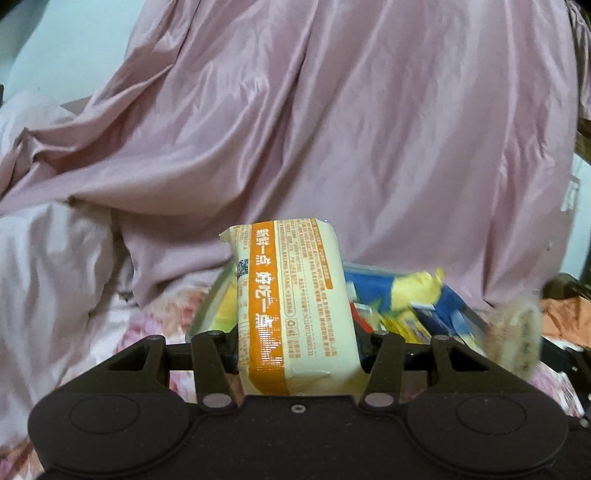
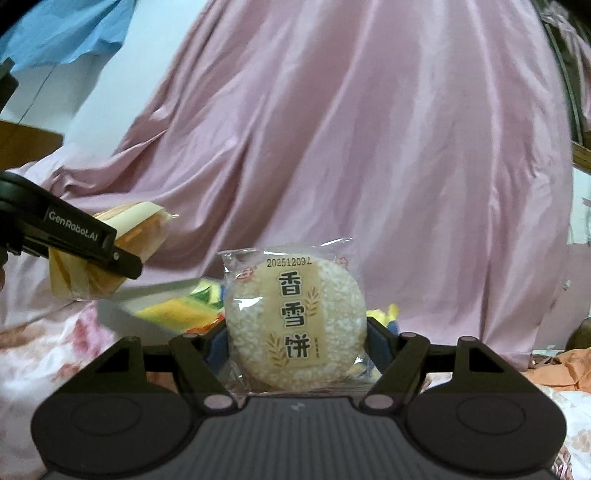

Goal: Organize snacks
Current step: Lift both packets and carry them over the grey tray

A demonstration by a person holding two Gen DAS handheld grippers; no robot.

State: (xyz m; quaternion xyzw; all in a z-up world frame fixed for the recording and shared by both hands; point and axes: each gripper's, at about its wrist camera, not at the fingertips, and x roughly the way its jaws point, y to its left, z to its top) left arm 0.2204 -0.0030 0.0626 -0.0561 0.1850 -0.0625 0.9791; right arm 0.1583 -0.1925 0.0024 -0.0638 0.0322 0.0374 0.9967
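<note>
My left gripper (image 1: pixel 295 354) is shut on a cream and orange snack packet (image 1: pixel 291 295) that stands upright between its fingers. In the right wrist view the same left gripper (image 2: pixel 122 266) shows at the left, holding that cream and orange packet (image 2: pixel 140 229). My right gripper (image 2: pixel 295 347) is shut on a round rice cracker (image 2: pixel 295 325) in clear wrap printed with a date. Behind both lies a grey tray (image 1: pixel 207 302) holding several yellow and blue snack packs (image 1: pixel 402 295). A blurred rice cracker (image 1: pixel 513 339) shows at the right of the left wrist view.
A large pink satin sheet (image 1: pixel 332 129) hangs behind everything. A floral bed cover (image 2: pixel 55 354) lies underneath. Orange cloth (image 2: pixel 565 369) sits at the right edge, and blue fabric (image 2: pixel 66 29) hangs at the upper left.
</note>
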